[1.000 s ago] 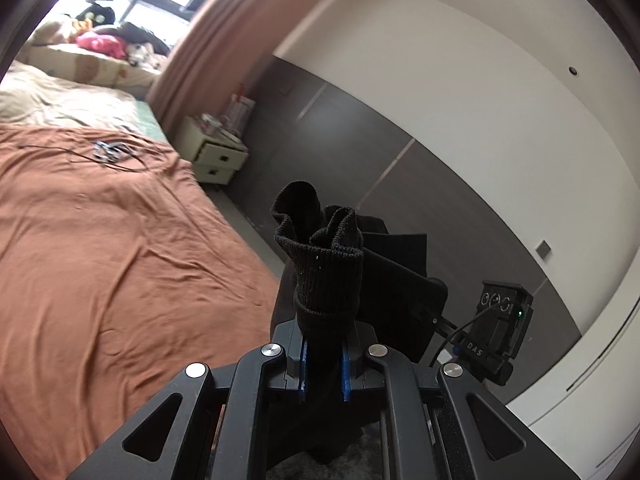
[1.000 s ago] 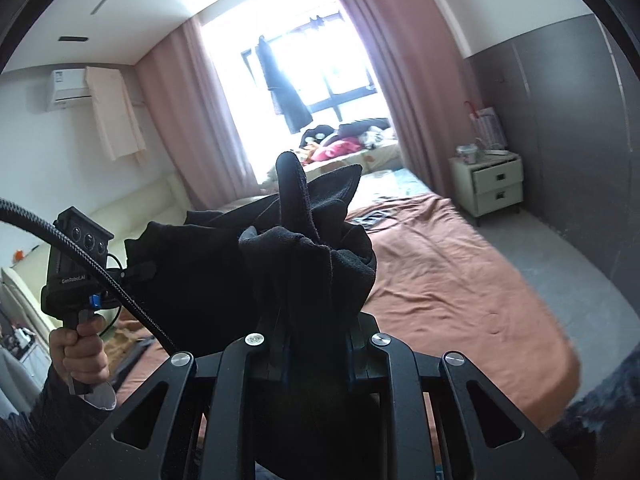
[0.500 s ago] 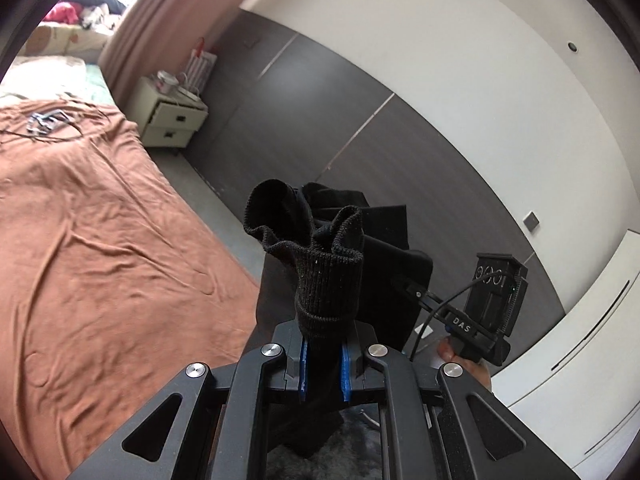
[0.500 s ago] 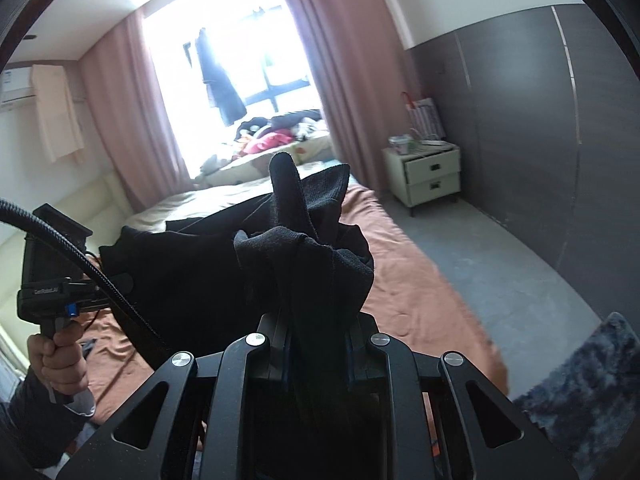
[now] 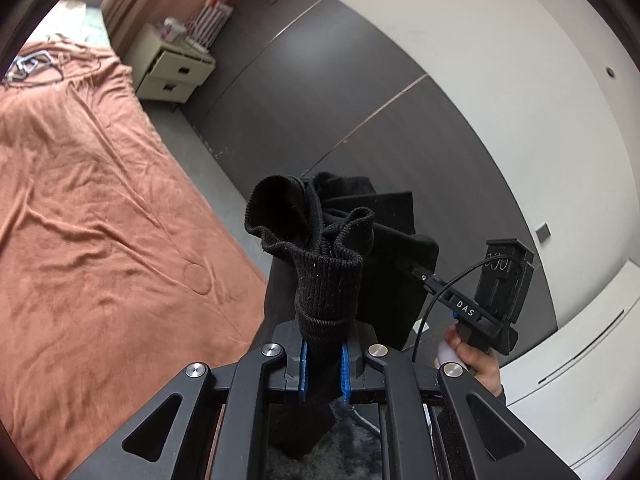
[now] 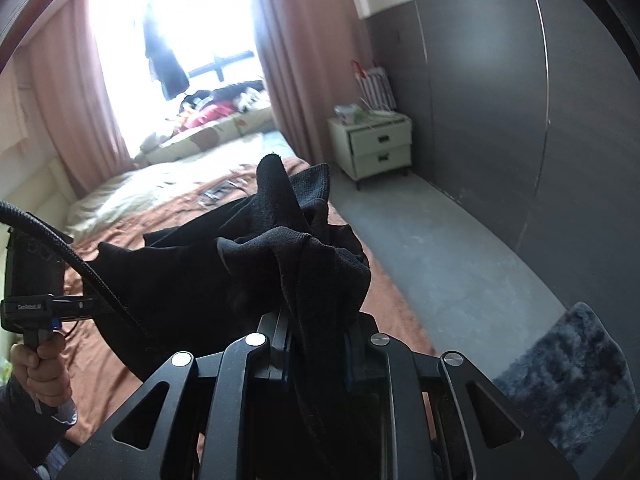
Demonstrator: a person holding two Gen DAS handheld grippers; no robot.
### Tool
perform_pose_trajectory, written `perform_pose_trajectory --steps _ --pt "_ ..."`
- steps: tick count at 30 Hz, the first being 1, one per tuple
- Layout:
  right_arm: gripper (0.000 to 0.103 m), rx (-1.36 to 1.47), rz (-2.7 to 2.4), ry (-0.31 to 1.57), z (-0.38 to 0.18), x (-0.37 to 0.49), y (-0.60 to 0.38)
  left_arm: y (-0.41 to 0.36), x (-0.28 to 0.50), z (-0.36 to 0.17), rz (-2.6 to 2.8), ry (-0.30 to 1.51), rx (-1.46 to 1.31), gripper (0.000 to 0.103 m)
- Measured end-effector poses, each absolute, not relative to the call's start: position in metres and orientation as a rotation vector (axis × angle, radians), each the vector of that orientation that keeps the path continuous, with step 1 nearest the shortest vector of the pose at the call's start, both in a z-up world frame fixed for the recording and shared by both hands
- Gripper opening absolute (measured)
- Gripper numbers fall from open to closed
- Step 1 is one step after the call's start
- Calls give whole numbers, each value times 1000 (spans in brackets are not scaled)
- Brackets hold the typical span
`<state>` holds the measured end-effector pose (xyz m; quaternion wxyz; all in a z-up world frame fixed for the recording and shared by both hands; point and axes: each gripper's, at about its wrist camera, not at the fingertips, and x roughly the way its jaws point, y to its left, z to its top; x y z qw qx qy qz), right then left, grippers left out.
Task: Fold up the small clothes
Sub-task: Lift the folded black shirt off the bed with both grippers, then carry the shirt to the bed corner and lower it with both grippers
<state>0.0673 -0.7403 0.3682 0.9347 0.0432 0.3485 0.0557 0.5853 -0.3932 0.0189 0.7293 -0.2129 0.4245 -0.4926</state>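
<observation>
We see a black garment (image 5: 384, 264) held up in the air between the two grippers, well above the bed's rust-brown cover (image 5: 92, 240) and not touching it. In the left wrist view, the left gripper (image 5: 323, 364) has its jaws pressed in on a ribbed knit edge of the garment — the cloth bunches up out of the blue pads (image 5: 304, 368) and flares open at the top like a cuff. Beyond it the rest of the cloth stretches flat towards the other hand's device, where the person's right hand (image 5: 476, 360) grips a handle at the lower right.

In the right wrist view, the right gripper (image 6: 318, 354) likewise pinches a gathered fold of the same black cloth, which rises in a peak above the jaws and spreads away to the left as a broad dark sheet. There the left hand (image 6: 40, 368), in a dark sleeve, clasps its own handle at the picture's left edge.

Around this we make out a pale two-drawer nightstand (image 6: 374, 146) against the dark panelled wall (image 6: 500, 120), pink curtains (image 6: 296, 52) beside a bright window, and a grey shaggy rug (image 6: 568, 384) on the floor — all of it well apart from the garment.
</observation>
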Motion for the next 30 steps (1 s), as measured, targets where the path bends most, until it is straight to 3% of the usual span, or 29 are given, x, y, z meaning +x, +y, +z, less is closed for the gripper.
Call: perform_pose_trajectory --steps 21,23,24,25,26,28,29,30 --pt "13 51 32 925 343 190 -709 -409 727 -107 -962 1065 -568 12" --pt "15 28 13 934 335 203 -707 -407 734 -122 -921 1079 -585 13" --pt "21 20 -19 950 329 209 -706 -406 739 -132 -877 1099 -569 14" --pt "24 28 -39 965 325 212 -706 -405 743 -141 -832 1133 -558 24" --pt "29 29 -56 972 324 212 -707 -403 746 -151 -784 1178 -556 43" --pt "43 57 -75 954 328 208 -711 -395 747 -167 -737 1227 -592 66" --pt "52 86 -62 944 334 198 -714 -391 745 -170 -735 1222 -605 68" --pt "54 99 -54 939 335 189 -716 -389 742 -172 -738 1215 -594 68"
